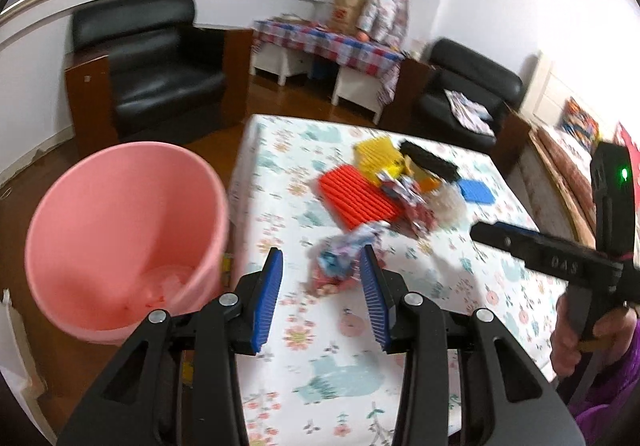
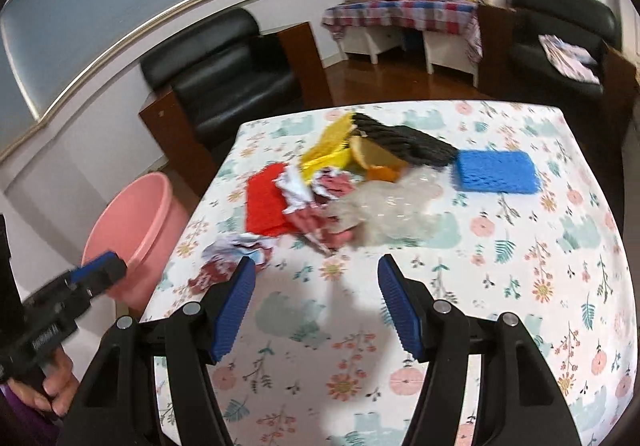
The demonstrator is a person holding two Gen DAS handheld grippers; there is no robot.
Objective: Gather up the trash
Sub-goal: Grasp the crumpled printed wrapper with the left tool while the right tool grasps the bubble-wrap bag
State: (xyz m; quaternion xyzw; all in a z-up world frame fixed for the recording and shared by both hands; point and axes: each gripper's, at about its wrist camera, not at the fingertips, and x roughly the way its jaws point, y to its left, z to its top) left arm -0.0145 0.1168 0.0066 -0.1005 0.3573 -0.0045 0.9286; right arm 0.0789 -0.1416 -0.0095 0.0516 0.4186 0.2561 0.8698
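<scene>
A crumpled red, white and blue wrapper [image 1: 343, 261] lies on the flowered tablecloth [image 1: 344, 366], just ahead of my open left gripper [image 1: 322, 258]; it also shows in the right wrist view [image 2: 230, 260]. More crumpled wrappers [image 2: 320, 202] and a clear plastic bag [image 2: 394, 212] lie in the table's middle. A pink bucket [image 1: 120, 238] stands on the floor left of the table, with some trash inside. My right gripper [image 2: 316, 266] is open and empty above the tablecloth, short of the pile.
Red [image 2: 264, 202], yellow [image 2: 328, 150], black [image 2: 412, 140] and blue [image 2: 496, 170] ridged pads and an orange piece [image 2: 380, 162] lie among the trash. Black armchairs [image 1: 152, 58] and a checked-cloth side table [image 1: 332, 42] stand beyond on the wood floor.
</scene>
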